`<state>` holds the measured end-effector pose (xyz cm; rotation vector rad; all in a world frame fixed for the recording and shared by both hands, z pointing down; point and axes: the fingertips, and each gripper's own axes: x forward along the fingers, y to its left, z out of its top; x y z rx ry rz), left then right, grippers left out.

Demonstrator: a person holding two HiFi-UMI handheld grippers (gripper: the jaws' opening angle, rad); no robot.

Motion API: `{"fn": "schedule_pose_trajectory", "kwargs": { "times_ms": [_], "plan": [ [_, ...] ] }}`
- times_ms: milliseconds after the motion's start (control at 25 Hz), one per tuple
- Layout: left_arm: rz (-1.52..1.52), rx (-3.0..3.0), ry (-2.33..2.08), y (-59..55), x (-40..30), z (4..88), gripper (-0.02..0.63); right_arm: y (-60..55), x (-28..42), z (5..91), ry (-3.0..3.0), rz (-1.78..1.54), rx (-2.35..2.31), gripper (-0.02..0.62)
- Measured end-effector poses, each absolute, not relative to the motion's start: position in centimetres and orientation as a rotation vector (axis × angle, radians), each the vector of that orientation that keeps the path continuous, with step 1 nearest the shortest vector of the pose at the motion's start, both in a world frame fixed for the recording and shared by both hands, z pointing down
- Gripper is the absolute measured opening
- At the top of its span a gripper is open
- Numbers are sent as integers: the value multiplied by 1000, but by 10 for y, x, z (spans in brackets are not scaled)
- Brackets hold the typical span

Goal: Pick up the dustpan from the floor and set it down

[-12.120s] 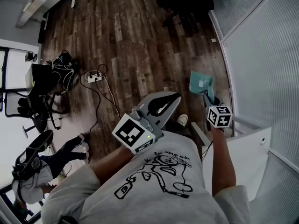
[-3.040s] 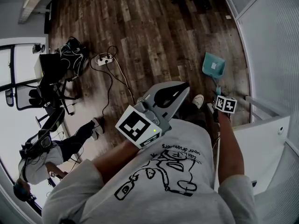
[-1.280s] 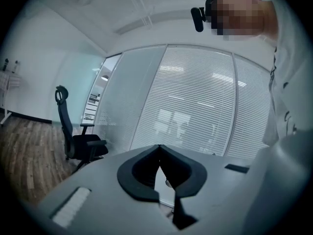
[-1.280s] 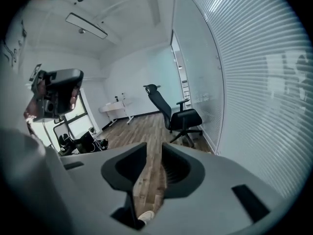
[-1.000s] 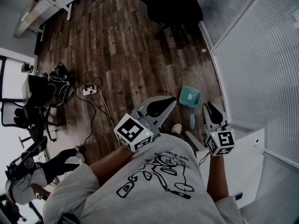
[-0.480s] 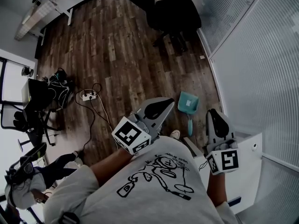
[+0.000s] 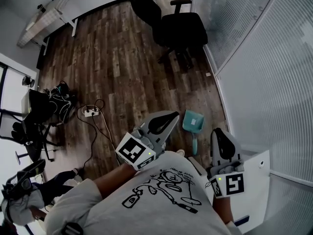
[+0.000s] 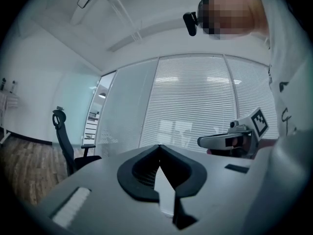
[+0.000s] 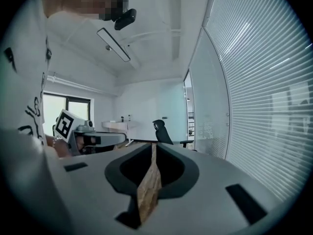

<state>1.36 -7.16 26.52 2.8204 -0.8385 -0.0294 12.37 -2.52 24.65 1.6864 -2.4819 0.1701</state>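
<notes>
The teal dustpan (image 7: 192, 123) lies flat on the wooden floor, its handle (image 7: 194, 145) pointing back toward the person's feet. My right gripper (image 7: 218, 131) is held high beside it at the right, well apart from it. Its jaws have just been closing and now meet, with nothing between them (image 9: 154, 144). Left of the dustpan my left gripper (image 7: 174, 114) is also raised, and its jaws are shut on nothing (image 8: 159, 146). Both grippers point roughly level, so neither gripper view shows the dustpan.
A black office chair (image 7: 183, 31) stands farther out on the floor. A glass wall with blinds (image 7: 264, 72) runs along the right, with a white cabinet (image 7: 256, 173) below it. A power strip with cables (image 7: 90, 112) and dark bags (image 7: 58, 94) lie at the left.
The right gripper has risen away from the dustpan's handle, and the left one has lifted a little. The dustpan stays on the floor.
</notes>
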Motion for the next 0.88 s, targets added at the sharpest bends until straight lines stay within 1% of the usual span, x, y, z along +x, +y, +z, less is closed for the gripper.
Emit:
{"fn": "schedule_pose_trajectory", "kwargs": {
  "times_ms": [280,880],
  "plan": [
    [-46,2837,-844,-68,12,254,2,-21,113,227,-2507,114,1668,20],
    [-47,2839,-830,-53,8,255,2,-15,107,230,-2506,110,1639,18]
  ]
}}
